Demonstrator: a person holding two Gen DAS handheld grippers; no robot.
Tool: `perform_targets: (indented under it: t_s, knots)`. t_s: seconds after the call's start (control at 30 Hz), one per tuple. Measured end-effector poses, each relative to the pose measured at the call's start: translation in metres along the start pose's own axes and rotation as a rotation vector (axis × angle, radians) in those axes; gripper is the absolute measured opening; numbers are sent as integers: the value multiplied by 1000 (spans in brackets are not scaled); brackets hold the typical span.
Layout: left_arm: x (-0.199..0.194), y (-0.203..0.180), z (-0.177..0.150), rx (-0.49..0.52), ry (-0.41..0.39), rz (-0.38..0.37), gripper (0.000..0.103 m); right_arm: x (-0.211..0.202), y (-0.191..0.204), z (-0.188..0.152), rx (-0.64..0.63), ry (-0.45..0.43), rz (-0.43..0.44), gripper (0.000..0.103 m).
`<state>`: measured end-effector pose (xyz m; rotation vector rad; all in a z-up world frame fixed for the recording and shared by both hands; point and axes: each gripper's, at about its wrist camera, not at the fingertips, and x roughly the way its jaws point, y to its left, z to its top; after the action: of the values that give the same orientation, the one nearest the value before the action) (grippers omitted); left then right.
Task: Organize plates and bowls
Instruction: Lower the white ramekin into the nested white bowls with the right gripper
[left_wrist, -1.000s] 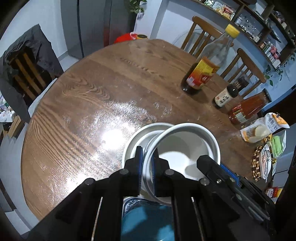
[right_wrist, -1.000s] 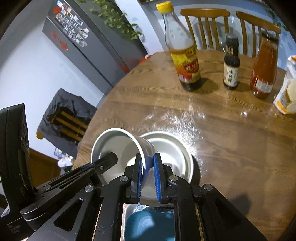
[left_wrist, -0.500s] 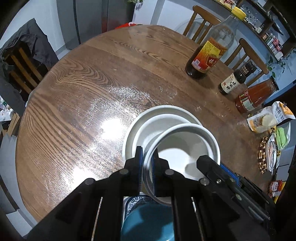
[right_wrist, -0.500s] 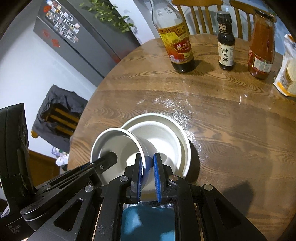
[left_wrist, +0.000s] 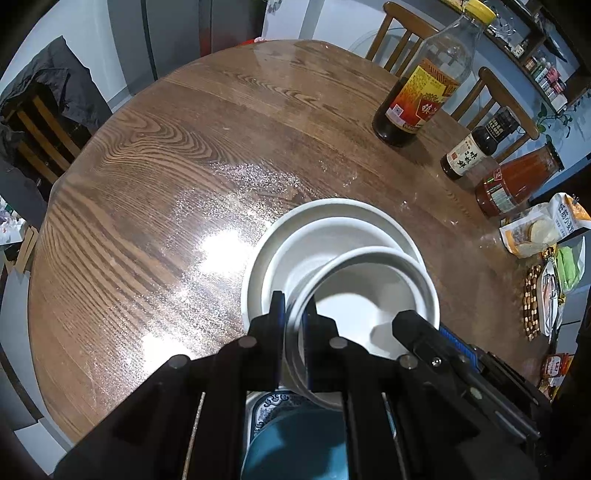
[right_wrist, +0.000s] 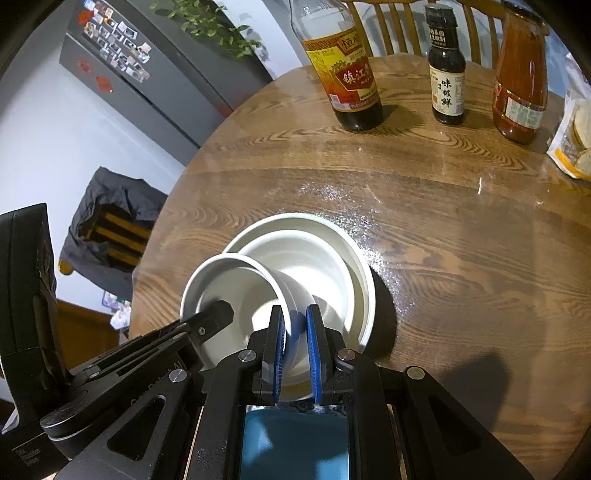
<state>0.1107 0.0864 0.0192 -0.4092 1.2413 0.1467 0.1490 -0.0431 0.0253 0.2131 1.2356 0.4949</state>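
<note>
Left wrist view: both hand-held grippers, left (left_wrist: 293, 325) and right (right_wrist: 295, 332), are clamping the small bowl (left_wrist: 365, 295), nesting it into the stacked bowls (left_wrist: 332, 229) at twelve o'clock; releasing comes next.

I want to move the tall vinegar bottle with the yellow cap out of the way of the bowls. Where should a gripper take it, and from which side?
Grip the vinegar bottle on its straight labelled body, coming in level from the bowl side of the wooden table. It stands upright, its near face is clear, and the small dark sauce bottle crowds its right.
</note>
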Motion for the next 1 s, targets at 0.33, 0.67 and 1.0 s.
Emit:
perform_targets:
  t_s: [0.33, 0.67, 1.0]
  knots:
    - [5, 0, 0, -1, 12, 0, 8, 4, -3, 0, 2, 11, -6, 14]
    - [9, 2, 0, 1, 20, -5, 9, 7, -4, 0, 4, 19, -12, 14]
    - [17, 0, 0, -4, 37, -4, 9, 13, -6, 0, 12, 32, -18, 14]
